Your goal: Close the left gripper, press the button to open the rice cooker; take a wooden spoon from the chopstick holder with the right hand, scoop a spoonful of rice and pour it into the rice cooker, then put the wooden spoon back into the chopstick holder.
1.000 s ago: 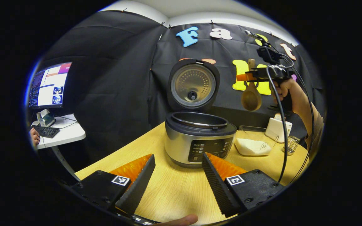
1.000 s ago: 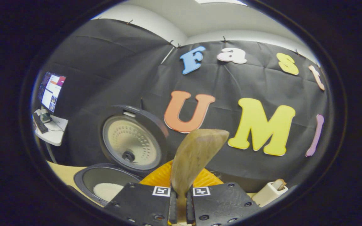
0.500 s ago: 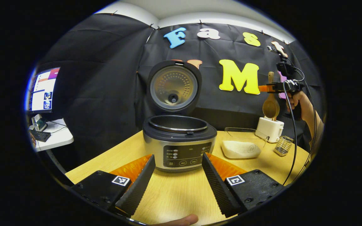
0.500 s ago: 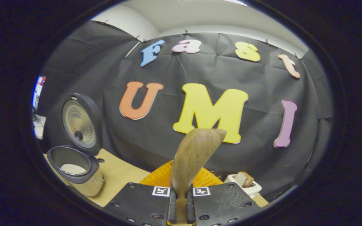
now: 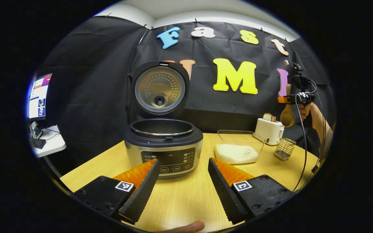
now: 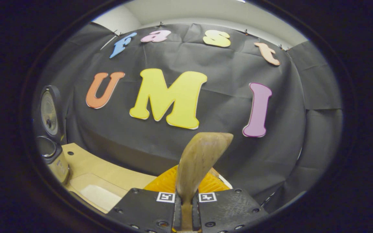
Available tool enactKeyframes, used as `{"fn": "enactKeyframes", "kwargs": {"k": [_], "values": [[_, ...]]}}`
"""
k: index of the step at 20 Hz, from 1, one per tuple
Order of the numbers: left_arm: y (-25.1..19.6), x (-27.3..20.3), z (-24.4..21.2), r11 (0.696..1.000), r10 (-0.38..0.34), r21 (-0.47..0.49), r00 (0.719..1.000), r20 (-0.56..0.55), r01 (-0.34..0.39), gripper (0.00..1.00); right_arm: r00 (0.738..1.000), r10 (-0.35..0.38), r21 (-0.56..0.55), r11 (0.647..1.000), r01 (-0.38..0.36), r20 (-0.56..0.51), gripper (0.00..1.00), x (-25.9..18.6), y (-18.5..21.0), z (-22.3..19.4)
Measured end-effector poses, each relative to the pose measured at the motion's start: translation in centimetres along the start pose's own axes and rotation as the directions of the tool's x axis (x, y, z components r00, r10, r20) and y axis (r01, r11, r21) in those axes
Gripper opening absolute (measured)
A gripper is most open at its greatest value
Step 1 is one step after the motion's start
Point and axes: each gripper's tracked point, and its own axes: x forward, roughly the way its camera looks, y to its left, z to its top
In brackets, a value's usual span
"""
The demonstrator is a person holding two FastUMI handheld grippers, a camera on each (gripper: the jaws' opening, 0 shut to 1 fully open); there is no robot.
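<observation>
Holding wooden spoon (image 6: 199, 161) clamped, right gripper (image 6: 186, 210) above toaster (image 5: 269, 130), left gripper (image 5: 180, 187) wide, rice cooker (image 5: 163, 145) open.

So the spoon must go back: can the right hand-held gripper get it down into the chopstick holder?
Probably yes: the wooden spoon hangs just above the chopstick holder, with open air between them.

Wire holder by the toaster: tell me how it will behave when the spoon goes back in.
The wire holder is a small open mesh, so probably light. It stands free on the table, so a sideways nudge from the spoon held in the right gripper could likely slide or tip it.
</observation>
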Motion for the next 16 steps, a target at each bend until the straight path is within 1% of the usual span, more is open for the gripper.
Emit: {"fn": "enactKeyframes", "kwargs": {"k": [5,7,11,13,16], "values": [[-0.6,0.2,-0.3,1.0,-0.008,0.03,1.0,-0.01,0.008,0.96,0.998,-0.016,0.04,0.999,0.018,-0.065,0.12,-0.1,-2.1,-3.8],[-1.0,0.0,-0.2,0.999,-0.012,0.029,1.0,-0.012,0.012,0.96,0.997,-0.016,0.045,0.999,0.019,-0.074,0.12,-0.3,-2.4,-5.1],[-1.7,0.0,-0.1,1.0,-0.023,0.014,1.0,-0.016,0.023,0.96,0.992,0.007,0.061,0.998,0.001,-0.123,0.12,-0.1,-2.1,-8.2],[-1.8,-0.1,-0.2,1.0,-0.026,0.007,0.999,-0.02,0.026,0.96,0.99,0.01,0.103,0.995,0.004,-0.138,0.12,0.3,-2.3,-9.4],[-2.2,-0.1,-0.1,1.0,-0.027,0.011,0.999,-0.022,0.028,0.95,0.984,-0.001,0.12,0.993,0.023,-0.18,0.14,0.7,-2.9,-11.5]]}}
